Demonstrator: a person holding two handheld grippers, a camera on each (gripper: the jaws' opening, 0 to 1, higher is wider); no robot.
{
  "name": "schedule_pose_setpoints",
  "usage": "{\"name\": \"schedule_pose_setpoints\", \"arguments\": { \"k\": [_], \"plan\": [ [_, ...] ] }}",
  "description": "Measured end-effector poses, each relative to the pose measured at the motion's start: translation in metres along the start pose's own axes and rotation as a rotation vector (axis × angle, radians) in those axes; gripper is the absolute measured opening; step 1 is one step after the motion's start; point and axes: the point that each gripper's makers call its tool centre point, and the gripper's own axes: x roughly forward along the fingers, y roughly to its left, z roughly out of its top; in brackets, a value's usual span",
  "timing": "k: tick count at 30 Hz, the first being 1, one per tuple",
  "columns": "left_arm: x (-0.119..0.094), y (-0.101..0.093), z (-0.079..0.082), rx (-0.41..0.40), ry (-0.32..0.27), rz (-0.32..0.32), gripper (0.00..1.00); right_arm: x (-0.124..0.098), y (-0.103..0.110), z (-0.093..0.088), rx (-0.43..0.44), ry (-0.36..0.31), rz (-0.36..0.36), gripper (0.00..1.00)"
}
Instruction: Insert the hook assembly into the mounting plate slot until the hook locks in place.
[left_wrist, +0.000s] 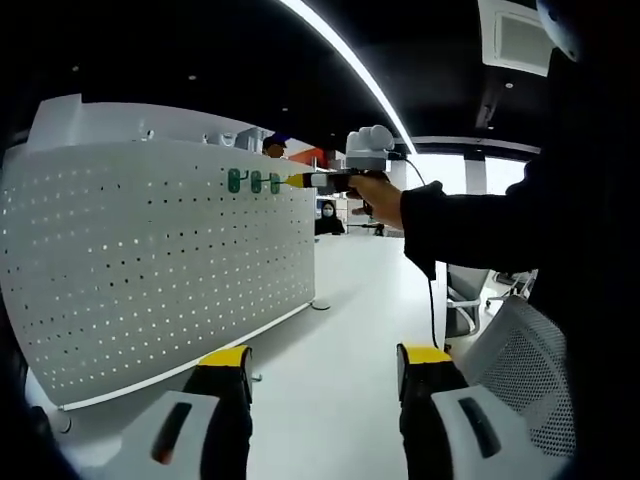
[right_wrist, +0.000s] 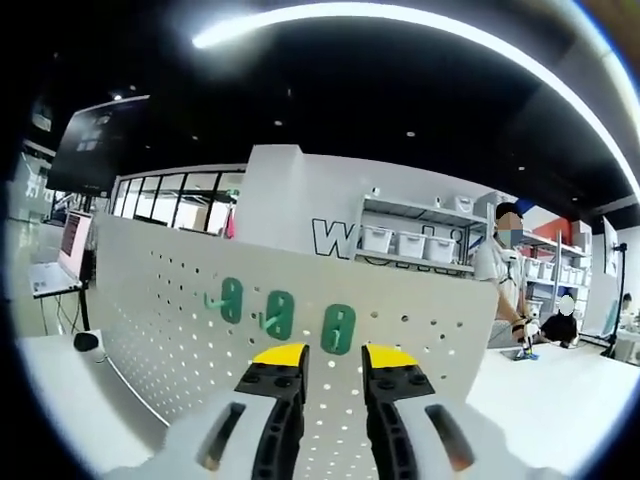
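Observation:
A white pegboard mounting plate (left_wrist: 150, 270) (right_wrist: 170, 300) stands upright on a white table. Three green hook assemblies sit in a row near its top edge. In the right gripper view the rightmost green hook (right_wrist: 338, 328) lies just between my right gripper's (right_wrist: 335, 358) yellow tips, whose jaws stand narrowly apart around it. The other two hooks (right_wrist: 279, 313) (right_wrist: 231, 299) hang to its left. From the left gripper view, the right gripper (left_wrist: 297, 180) meets the rightmost hook (left_wrist: 273, 183), held by a person's hand (left_wrist: 378, 197). My left gripper (left_wrist: 325, 358) hangs low over the table, jaws wide apart and empty.
The white table (left_wrist: 340, 300) runs beside the pegboard. A mesh chair back (left_wrist: 525, 370) stands at the right. Shelves with white bins (right_wrist: 410, 240), a monitor (right_wrist: 75, 240) and people (right_wrist: 500, 270) are behind the board.

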Motion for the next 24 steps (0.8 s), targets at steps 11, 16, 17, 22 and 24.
{"name": "schedule_pose_setpoints", "arguments": {
  "k": [11, 16, 17, 22, 24],
  "plan": [
    [0.0, -0.003, 0.002, 0.011, -0.005, -0.005, 0.59, -0.023, 0.011, 0.007, -0.002, -0.016, 0.019, 0.2],
    [0.0, -0.005, 0.003, 0.015, -0.006, -0.011, 0.59, -0.036, 0.018, 0.004, -0.006, -0.006, 0.033, 0.21],
    [0.0, -0.005, 0.003, 0.017, -0.006, -0.013, 0.59, -0.038, 0.019, 0.003, -0.006, -0.005, 0.035, 0.21],
    [-0.001, -0.006, 0.004, 0.022, -0.007, -0.016, 0.58, -0.052, 0.026, -0.002, -0.001, 0.006, 0.045, 0.21],
    [-0.001, -0.006, 0.004, 0.023, -0.007, -0.016, 0.58, -0.057, 0.028, -0.005, 0.006, 0.009, 0.047, 0.21]
  ]
}}
